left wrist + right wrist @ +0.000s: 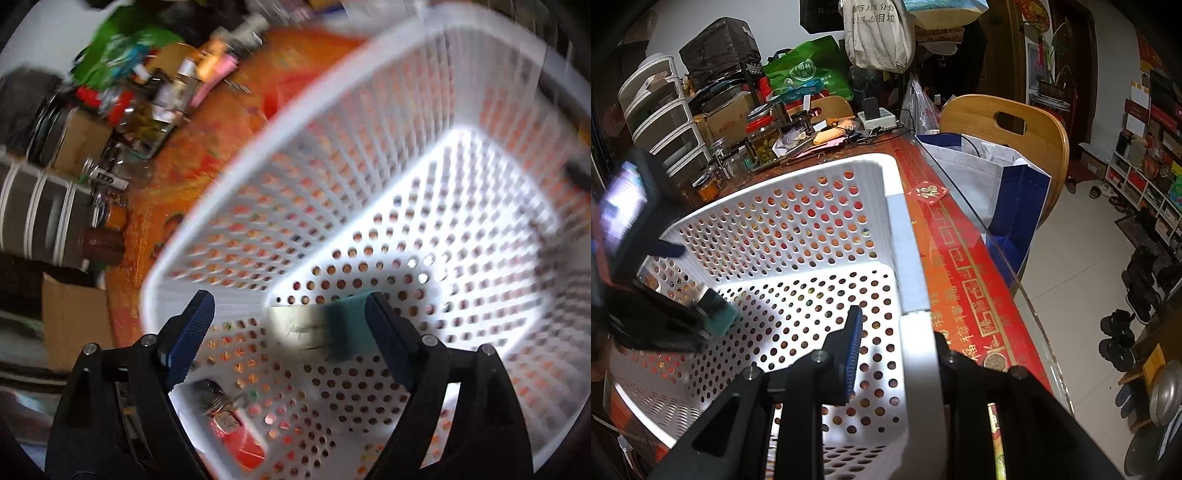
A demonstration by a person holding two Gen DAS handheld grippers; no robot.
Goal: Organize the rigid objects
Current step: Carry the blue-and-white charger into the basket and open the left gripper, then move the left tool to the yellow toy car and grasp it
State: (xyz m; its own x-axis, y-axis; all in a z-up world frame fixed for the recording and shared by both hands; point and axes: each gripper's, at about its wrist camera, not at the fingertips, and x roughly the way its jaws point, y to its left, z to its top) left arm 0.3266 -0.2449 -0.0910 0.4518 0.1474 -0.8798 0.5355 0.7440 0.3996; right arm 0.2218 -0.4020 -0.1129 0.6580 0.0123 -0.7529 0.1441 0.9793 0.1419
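Left wrist view: our left tongs (288, 325) gape inside the basket (236, 155), a box (314, 328) against one pad; right tongs (897, 343) clamp the rim.

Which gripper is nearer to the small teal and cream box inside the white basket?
Left. The left gripper has the small teal and cream box between its open fingers; the right gripper clamps the white perforated plastic basket's rim.

My left wrist view is smeared with motion blur: the white basket (369, 122) rim and the far clutter streak badly, and only the near gripper arms stay crisp. The basket floor glares white under light from above. My right wrist view is sharp and evenly lit, dimmer toward the far room, with fisheye bending and dark corners at the edges.
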